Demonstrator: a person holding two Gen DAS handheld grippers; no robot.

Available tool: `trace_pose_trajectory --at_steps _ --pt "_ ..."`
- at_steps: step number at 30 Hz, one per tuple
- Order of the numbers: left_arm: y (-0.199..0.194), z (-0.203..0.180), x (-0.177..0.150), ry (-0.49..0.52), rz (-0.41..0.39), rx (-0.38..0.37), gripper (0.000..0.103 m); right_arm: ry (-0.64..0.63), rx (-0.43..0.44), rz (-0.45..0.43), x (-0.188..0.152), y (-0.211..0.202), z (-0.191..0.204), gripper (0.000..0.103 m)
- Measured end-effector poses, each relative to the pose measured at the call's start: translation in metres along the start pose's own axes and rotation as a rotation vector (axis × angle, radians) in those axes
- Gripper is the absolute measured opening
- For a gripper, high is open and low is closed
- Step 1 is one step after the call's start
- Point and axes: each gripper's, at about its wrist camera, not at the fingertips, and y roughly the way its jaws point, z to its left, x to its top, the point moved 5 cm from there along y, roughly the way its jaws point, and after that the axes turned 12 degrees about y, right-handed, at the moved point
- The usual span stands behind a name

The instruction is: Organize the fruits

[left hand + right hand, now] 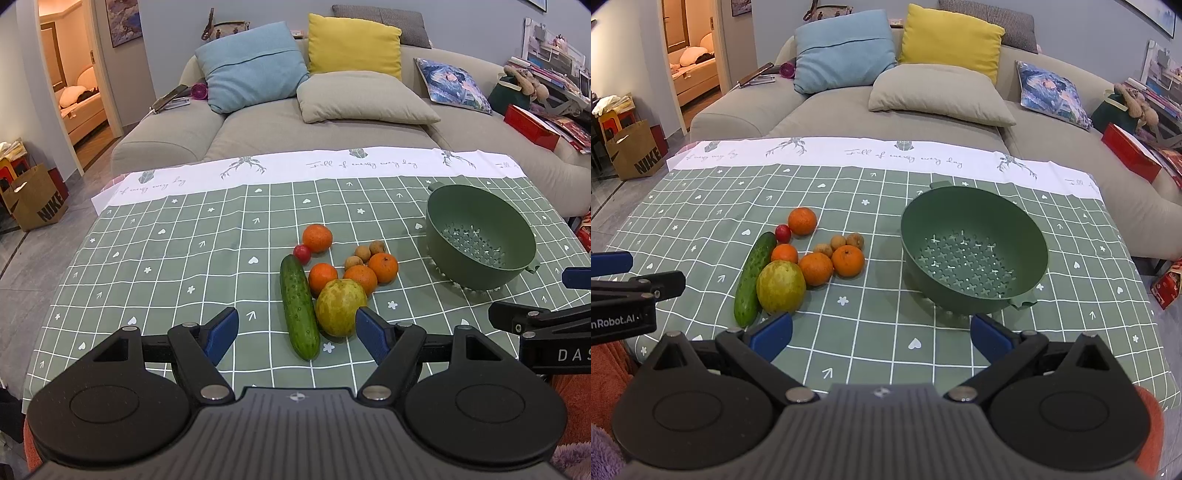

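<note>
A pile of produce lies mid-table: a cucumber (299, 307) (754, 273), a yellow-green pear (340, 308) (781, 286), several oranges (317, 238) (802, 220), a small red fruit (302, 254) (783, 232) and three brown longans (362, 254) (838, 243). An empty green colander (480, 236) (973, 251) stands to their right. My left gripper (297, 334) is open, its fingers on either side of the near ends of cucumber and pear, holding nothing. My right gripper (882, 334) is open over bare cloth in front of the colander.
The table wears a green checked cloth (177, 258) (868, 332) with a white far border. A grey sofa (332, 125) with cushions stands right behind it. A paper bag (35, 199) sits on the floor at left, red boxes (532, 127) at right.
</note>
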Motion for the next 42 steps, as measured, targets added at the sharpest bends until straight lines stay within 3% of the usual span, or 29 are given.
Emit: trace_pose_trajectory --at_steps 42 --pt "0.0006 -0.0011 -0.0009 0.002 0.004 0.000 0.085 0.011 -0.005 0.018 -0.0026 0.0060 -0.0010 0.098"
